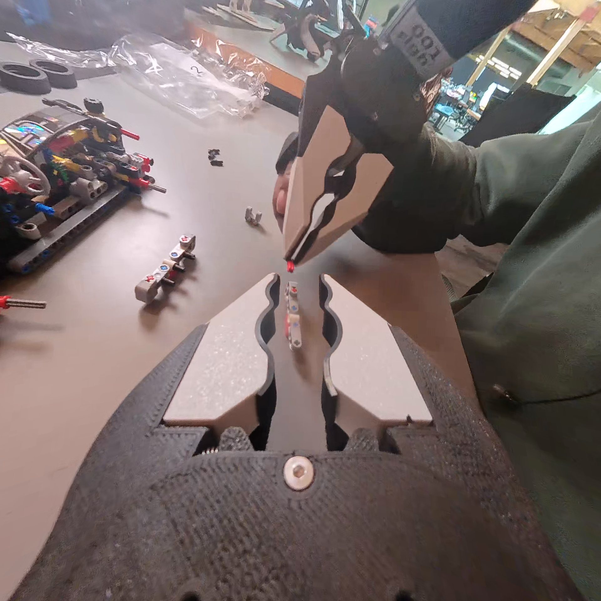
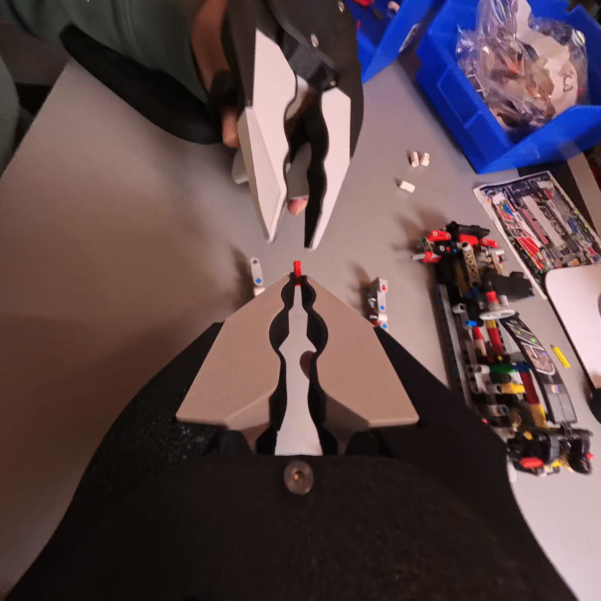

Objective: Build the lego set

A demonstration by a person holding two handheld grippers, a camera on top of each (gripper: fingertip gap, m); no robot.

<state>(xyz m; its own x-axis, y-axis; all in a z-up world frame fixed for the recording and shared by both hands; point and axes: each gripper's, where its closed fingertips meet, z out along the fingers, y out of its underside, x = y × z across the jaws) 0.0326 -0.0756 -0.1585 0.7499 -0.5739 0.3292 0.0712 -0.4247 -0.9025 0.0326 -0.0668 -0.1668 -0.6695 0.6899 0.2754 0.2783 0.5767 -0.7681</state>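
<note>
My right gripper (image 2: 297, 280) is shut on a small red pin (image 2: 297, 270) that sticks out of its tips. In the left wrist view it (image 1: 291, 258) comes down from above with the red pin (image 1: 290, 266) at its tip. My left gripper (image 1: 299, 281) is open and empty, low over the table. A short grey connector assembly (image 1: 293, 317) with red and blue pin ends lies between its fingers, untouched. In the right wrist view the left gripper (image 2: 289, 244) hangs open just beyond the pin, with that assembly (image 2: 256, 274) partly hidden.
A second grey connector assembly (image 1: 166, 270) (image 2: 377, 302) lies nearer the part-built car model (image 1: 65, 169) (image 2: 497, 357). Loose parts (image 1: 253, 216), black pins (image 1: 214, 157), tyres (image 1: 35, 74) and plastic bags (image 1: 182, 74) lie about. Blue bins (image 2: 455, 136) and a printed sheet (image 2: 536, 221) stand far right. The tips of both grippers are at nearly the same place. The part-built car model (image 1: 65, 169) is about equally far from each gripper, around 20 centimeters. My right wrist view (image 2: 502, 376) looks at it from another angle.
</note>
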